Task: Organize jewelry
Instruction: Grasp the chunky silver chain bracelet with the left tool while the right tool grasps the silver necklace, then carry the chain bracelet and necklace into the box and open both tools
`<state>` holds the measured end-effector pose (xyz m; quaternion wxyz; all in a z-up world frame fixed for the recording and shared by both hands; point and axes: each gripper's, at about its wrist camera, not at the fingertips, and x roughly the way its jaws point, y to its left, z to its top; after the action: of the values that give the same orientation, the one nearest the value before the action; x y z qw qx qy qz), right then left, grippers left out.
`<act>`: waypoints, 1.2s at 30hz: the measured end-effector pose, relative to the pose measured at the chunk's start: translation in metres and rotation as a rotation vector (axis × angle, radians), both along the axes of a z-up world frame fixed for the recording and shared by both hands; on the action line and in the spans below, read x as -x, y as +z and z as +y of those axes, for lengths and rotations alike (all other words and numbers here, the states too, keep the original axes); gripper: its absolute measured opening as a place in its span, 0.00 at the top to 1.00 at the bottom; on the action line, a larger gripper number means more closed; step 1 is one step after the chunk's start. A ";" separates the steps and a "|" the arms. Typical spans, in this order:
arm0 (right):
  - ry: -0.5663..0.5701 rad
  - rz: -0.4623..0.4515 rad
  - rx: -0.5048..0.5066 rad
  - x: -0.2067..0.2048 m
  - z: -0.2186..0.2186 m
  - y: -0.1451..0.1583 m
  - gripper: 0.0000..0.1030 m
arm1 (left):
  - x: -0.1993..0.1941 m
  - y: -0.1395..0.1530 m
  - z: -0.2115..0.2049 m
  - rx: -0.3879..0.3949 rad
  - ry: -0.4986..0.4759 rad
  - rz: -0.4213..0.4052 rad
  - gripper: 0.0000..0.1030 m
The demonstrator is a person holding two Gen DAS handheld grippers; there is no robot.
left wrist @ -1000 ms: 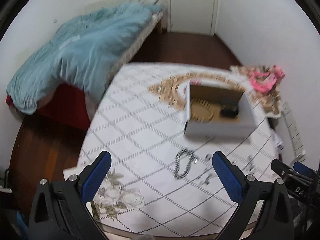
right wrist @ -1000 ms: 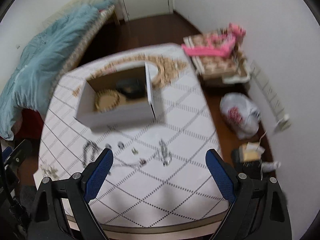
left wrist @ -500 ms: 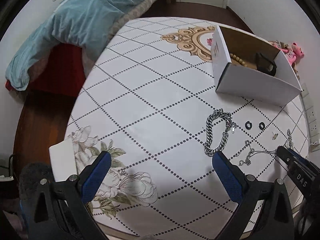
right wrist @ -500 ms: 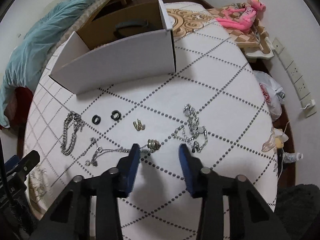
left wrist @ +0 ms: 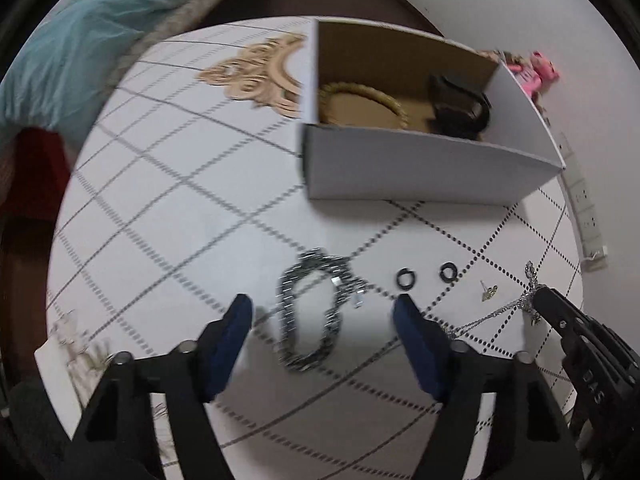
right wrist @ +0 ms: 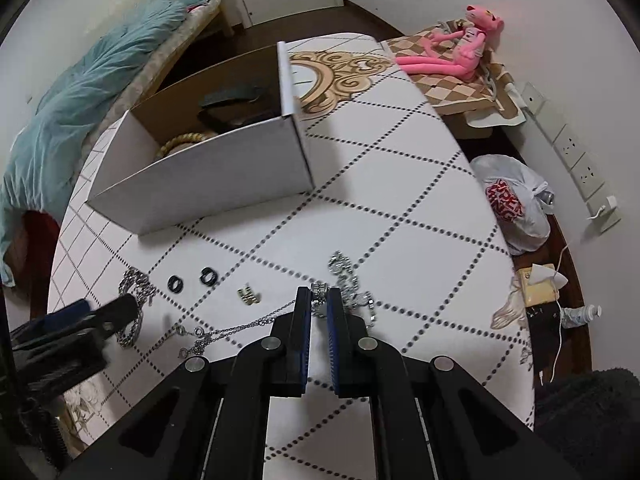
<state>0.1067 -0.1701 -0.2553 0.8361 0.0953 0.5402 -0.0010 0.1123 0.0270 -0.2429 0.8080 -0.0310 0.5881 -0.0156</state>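
Note:
A thick silver chain bracelet (left wrist: 312, 312) lies on the white table between the fingers of my open left gripper (left wrist: 322, 306). Two black rings (left wrist: 406, 279) and a small gold earring (left wrist: 489, 291) lie to its right. My right gripper (right wrist: 319, 294) is shut on a small silver ring (right wrist: 319, 292) with a thin chain (right wrist: 240, 326) trailing left of it on the table. A chunky silver chain (right wrist: 352, 288) lies just beyond it. The white cardboard box (right wrist: 208, 176) stands behind, holding a bead bracelet (left wrist: 364, 94) and a black item (left wrist: 460, 104).
A bed with a teal blanket (right wrist: 80, 92) stands at the left. A pink plush toy (right wrist: 452, 50) lies on a low stand at the right, with a plastic bag (right wrist: 516, 204) and wall sockets below it. The table edge curves near both grippers.
My right gripper has closed from half-open onto the small silver ring. My left gripper has moved forward and down so the thick chain bracelet lies between its fingers.

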 end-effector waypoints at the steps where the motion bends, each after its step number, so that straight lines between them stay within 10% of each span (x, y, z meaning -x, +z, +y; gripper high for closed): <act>1: -0.004 0.003 -0.001 0.000 -0.001 -0.001 0.92 | -0.002 -0.004 -0.005 -0.008 -0.012 0.011 0.43; 4: -0.014 0.009 0.001 -0.002 -0.006 -0.002 0.92 | -0.005 -0.007 -0.016 -0.064 -0.048 -0.012 0.53; 7: -0.018 0.017 -0.001 -0.003 -0.007 -0.005 0.92 | -0.006 -0.005 -0.019 -0.060 -0.070 -0.042 0.85; 11: -0.012 0.017 -0.010 -0.002 -0.004 -0.005 0.92 | -0.009 -0.003 -0.013 -0.026 -0.066 -0.046 0.93; 36: 0.208 -0.238 -0.191 -0.028 0.015 0.165 0.92 | -0.013 0.165 0.019 0.236 -0.112 -0.295 0.95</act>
<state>0.1350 -0.1551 -0.0903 0.8768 0.1173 0.4421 0.1482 0.1252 0.0465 -0.0779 0.8740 -0.0903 0.4584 -0.1336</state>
